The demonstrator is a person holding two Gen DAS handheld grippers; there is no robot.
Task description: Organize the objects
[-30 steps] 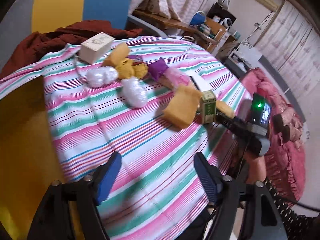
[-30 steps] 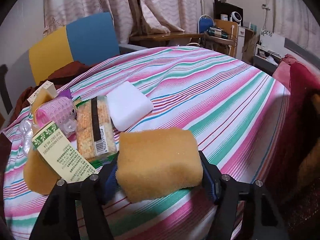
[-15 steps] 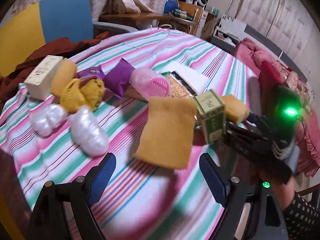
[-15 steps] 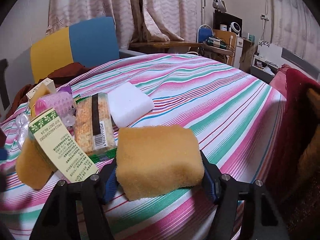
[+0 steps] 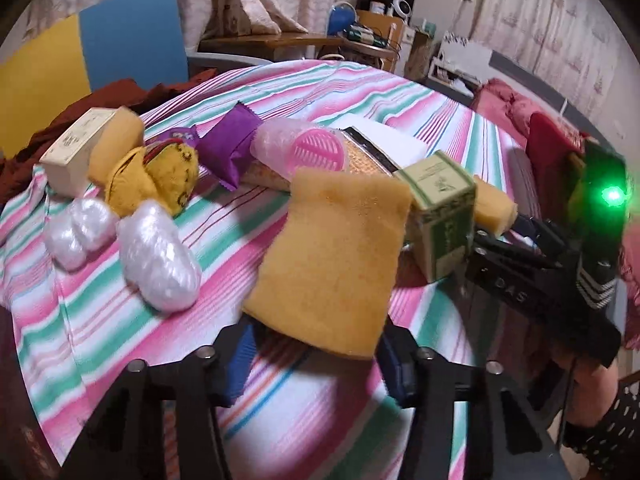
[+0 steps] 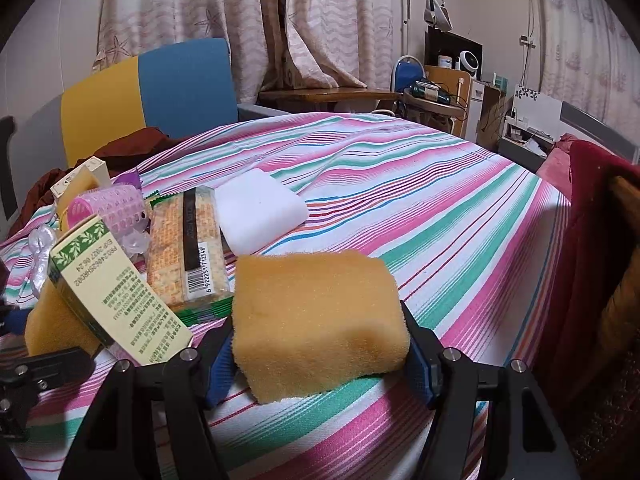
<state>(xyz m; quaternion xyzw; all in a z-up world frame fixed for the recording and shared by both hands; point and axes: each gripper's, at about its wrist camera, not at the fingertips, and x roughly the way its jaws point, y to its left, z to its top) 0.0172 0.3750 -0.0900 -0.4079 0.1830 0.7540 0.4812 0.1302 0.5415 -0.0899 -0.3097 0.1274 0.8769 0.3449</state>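
Between the left gripper's [image 5: 316,354] closing jaws sits the near end of a flat yellow sponge [image 5: 334,256], which leans up against a green carton [image 5: 442,216]; the blue pads flank its lower edge, and whether they press it yet I cannot tell. The right gripper [image 6: 318,358] is clamped on a second, blockier sponge [image 6: 318,320], low over the striped cloth [image 6: 420,208] near the table's front edge.

The flat sponge looks soft, so I judge a grip taken only at its tip could let it fold or slip out when lifted. Since it props against the carton, pulling it away may tip that carton, which already tilts beside a cracker pack [image 6: 186,248]. The two grippers also work close together, with the right one's black body [image 5: 532,280] just beyond the carton in the left view, so a careless swing could knock them together or sweep the carton aside.

Farther out lie a white block [image 6: 260,210], a pink hair roller [image 5: 308,152], a purple sachet [image 5: 232,144], a yellow plush toy [image 5: 160,180], two pearly wrapped bundles [image 5: 156,256] and a cream box [image 5: 74,152].

No bin, tray or basket is visible anywhere; everything lies loose on the cloth, and the cartons are shut, their contents unseen.
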